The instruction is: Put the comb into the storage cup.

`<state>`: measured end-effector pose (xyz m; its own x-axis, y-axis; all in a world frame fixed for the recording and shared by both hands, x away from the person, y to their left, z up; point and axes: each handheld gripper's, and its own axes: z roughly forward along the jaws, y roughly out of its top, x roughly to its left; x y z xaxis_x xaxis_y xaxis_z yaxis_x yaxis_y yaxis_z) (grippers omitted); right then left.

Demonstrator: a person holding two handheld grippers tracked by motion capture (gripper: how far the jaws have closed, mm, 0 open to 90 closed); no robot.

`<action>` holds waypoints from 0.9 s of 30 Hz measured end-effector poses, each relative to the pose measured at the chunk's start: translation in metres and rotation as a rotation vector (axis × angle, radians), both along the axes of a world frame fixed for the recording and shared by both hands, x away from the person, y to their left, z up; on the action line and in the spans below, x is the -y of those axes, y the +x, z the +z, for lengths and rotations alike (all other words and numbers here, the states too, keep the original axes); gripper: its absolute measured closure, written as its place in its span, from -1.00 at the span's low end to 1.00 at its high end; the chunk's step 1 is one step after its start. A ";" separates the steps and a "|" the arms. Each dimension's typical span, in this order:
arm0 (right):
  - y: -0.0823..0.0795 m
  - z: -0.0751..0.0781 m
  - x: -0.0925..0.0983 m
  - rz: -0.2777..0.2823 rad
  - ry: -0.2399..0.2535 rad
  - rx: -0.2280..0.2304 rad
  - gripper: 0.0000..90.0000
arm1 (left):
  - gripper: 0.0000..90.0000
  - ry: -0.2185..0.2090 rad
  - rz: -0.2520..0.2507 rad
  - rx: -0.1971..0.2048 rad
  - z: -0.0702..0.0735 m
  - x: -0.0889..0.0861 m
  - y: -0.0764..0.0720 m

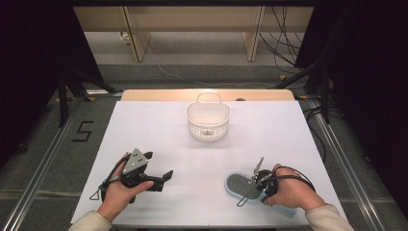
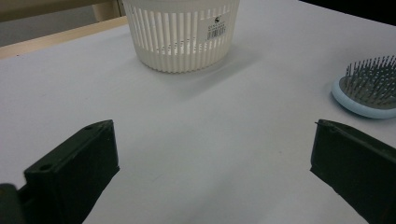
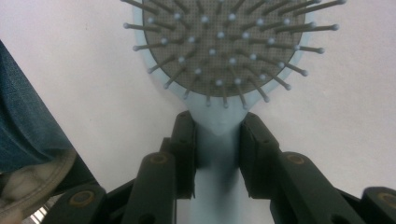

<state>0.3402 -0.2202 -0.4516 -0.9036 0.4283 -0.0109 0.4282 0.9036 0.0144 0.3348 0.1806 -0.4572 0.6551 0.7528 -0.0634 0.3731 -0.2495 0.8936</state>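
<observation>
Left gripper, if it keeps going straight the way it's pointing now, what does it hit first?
Probably the white basket. The left gripper has its jaws wide apart with bare table between them, and the basket sits ahead, slightly left of centre. The hairbrush lies off to the right, likely outside that line.

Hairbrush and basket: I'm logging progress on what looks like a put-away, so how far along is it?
Done: the right gripper has closed on the light blue hairbrush at its handle. In hand: the brush, low at the table's near right. Left, presumably: carrying it to the white basket at the far middle. The left gripper is open, holding nothing.
</observation>
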 end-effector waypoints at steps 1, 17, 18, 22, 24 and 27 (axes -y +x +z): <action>0.000 0.000 0.000 -0.001 0.002 0.002 0.56 | -0.99 -0.001 0.001 0.000 0.000 0.000 0.000; -0.002 0.001 0.003 0.001 0.027 0.015 0.56 | -0.99 -0.002 0.001 -0.001 0.000 0.000 0.000; -0.002 0.001 0.004 0.004 0.030 0.014 0.57 | -0.99 -0.003 0.001 -0.001 0.000 0.000 0.000; -0.003 0.001 0.005 0.002 0.043 0.020 0.57 | -0.99 -0.003 0.001 -0.001 0.000 0.000 0.000; -0.004 0.001 0.005 -0.007 0.043 0.020 0.57 | -0.99 -0.003 0.001 -0.001 0.000 0.000 0.000; -0.003 0.001 0.007 0.006 0.051 0.024 0.57 | -0.99 -0.003 0.002 -0.001 0.000 0.000 0.000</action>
